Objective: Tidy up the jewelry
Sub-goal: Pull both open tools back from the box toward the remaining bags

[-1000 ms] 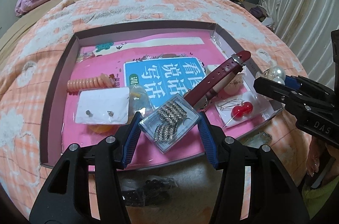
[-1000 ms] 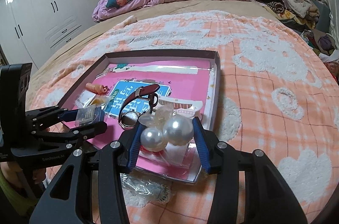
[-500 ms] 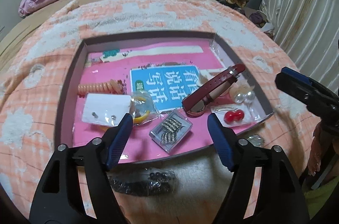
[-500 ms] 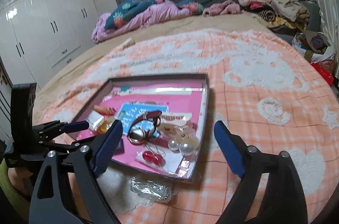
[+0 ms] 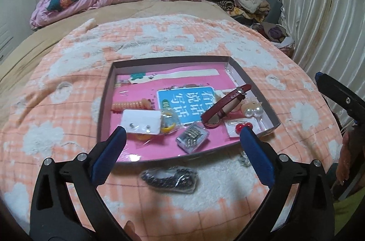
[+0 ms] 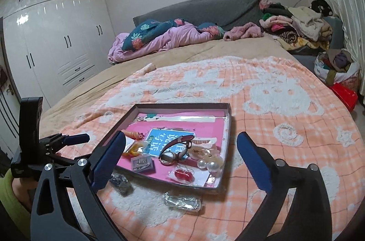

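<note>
Now two bags lie on the bed just outside the tray [image 5: 103,104]: a bead bag [image 5: 170,177] and a clear bag [image 6: 182,203]. Both look light, soft and slippery; pinch each across its bulge. The left claw [image 5: 182,154] and right claw [image 6: 180,161] are opening, empty. A second ago they gripped the stud box [image 5: 192,137] and pearls [image 5: 252,110], now lying in the tray.
</note>
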Available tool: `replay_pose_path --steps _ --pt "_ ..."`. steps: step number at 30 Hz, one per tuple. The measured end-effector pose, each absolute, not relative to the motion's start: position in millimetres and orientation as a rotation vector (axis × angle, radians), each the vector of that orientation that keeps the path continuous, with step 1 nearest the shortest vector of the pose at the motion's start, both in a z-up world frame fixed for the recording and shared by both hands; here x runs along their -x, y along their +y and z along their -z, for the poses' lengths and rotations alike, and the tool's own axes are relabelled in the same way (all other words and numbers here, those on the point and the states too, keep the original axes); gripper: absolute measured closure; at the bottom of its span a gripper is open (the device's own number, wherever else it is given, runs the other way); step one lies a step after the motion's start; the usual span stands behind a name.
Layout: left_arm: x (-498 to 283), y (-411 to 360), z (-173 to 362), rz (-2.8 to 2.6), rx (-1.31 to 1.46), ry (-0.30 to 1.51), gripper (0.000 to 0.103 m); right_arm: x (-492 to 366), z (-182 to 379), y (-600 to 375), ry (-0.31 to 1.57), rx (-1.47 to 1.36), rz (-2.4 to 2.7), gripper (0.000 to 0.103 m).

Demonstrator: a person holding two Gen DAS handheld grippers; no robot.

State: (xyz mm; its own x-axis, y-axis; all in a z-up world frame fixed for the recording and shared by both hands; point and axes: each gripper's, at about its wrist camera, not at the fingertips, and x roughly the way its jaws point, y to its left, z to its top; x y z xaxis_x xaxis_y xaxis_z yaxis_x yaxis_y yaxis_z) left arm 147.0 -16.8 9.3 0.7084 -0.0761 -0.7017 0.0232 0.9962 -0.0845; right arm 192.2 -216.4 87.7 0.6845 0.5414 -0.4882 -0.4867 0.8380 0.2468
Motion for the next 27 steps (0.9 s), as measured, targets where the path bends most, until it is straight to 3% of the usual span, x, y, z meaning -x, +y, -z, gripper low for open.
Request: replay_pose_path --steps 27 --pt "-111.5 20.1 37.9 0.015 0.065 0.878 0.010 -174.5 -7.8 -177.1 0.808 -0.004 -0.527 0.006"
